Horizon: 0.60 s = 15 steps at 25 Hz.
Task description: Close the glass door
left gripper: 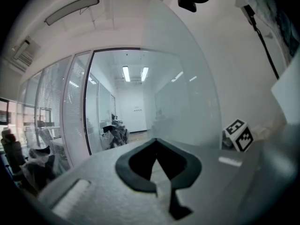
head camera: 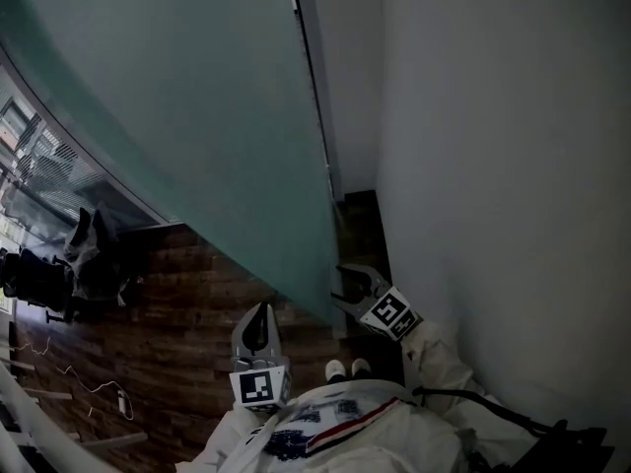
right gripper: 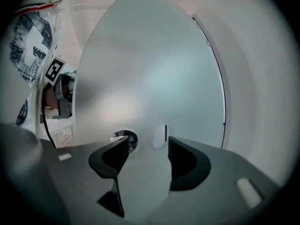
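The left gripper is nearest, low on the left. Its 2 jaws are pressed together with nothing in them. A little farther, the right gripper has its 2 jaws spread wide and empty, just beside the near edge of the glass door. The door seems to stand open, left of the white wall. To do this well, the right gripper should probably take the round fitting, hold tight and swing slowly, so the glass does not bang.
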Motion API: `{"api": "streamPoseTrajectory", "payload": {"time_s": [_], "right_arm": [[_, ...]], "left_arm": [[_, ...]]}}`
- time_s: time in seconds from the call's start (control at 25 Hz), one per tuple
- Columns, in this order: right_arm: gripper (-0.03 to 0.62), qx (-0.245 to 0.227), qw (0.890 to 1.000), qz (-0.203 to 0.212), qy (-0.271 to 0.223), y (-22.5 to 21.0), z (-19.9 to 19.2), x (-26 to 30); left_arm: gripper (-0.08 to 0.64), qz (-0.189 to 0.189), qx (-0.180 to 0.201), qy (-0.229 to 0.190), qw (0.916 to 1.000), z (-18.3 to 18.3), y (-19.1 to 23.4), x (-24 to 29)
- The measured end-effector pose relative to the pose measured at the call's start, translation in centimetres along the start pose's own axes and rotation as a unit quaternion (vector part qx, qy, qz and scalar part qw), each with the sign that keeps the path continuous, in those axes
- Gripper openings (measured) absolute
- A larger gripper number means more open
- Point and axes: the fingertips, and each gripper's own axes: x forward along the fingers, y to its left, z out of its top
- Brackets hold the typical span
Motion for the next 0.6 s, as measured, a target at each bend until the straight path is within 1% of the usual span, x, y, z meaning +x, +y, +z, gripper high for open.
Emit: {"api": "streamPoseTrajectory", "payload": {"time_s": [0.08, 0.16, 0.2, 0.28, 0.32, 0.4, 0.52, 0.6], "right_arm": [[0.250, -0.009, 1.000, 0.020, 0.005, 0.6, 1.1, 0.9], [0.217, -0.016, 0.999, 0.036, 0.011, 0.9, 1.5, 1.6], [0.210, -0.019, 0.999, 0.043, 0.014, 0.9, 1.2, 1.7], [0.209, -0.019, 0.998, 0.053, 0.018, 1.0, 0.5, 1.8], [0.198, -0.017, 0.998, 0.061, 0.019, 1.3, 0.4, 1.8], [0.161, -0.019, 0.997, 0.076, 0.025, 1.9, 0.6, 1.8], [0.160, -0.031, 0.995, 0.084, 0.032, 2.1, 0.6, 2.4], [0.160, -0.025, 0.996, 0.084, 0.028, 2.3, 0.9, 2.8]], "left_arm": [[0.002, 0.009, 0.011, -0.007, 0.9999, 0.1, 0.6, -0.5], [0.002, 0.019, -0.002, 0.008, 0.9998, 0.5, 0.8, -0.9], [0.002, 0.024, -0.009, 0.015, 0.9996, 0.5, 1.0, -1.1], [0.002, 0.029, -0.013, 0.009, 0.9995, 0.3, 1.4, -1.5], [0.002, 0.031, -0.011, 0.003, 0.9995, 0.0, 1.6, -1.8], [0.002, 0.037, -0.013, 0.004, 0.9992, -0.7, 1.8, -2.4], [0.002, 0.044, -0.025, 0.013, 0.9987, -0.4, 1.8, -2.7], [0.002, 0.049, -0.029, 0.016, 0.9982, -0.2, 2.1, -2.9]]}}
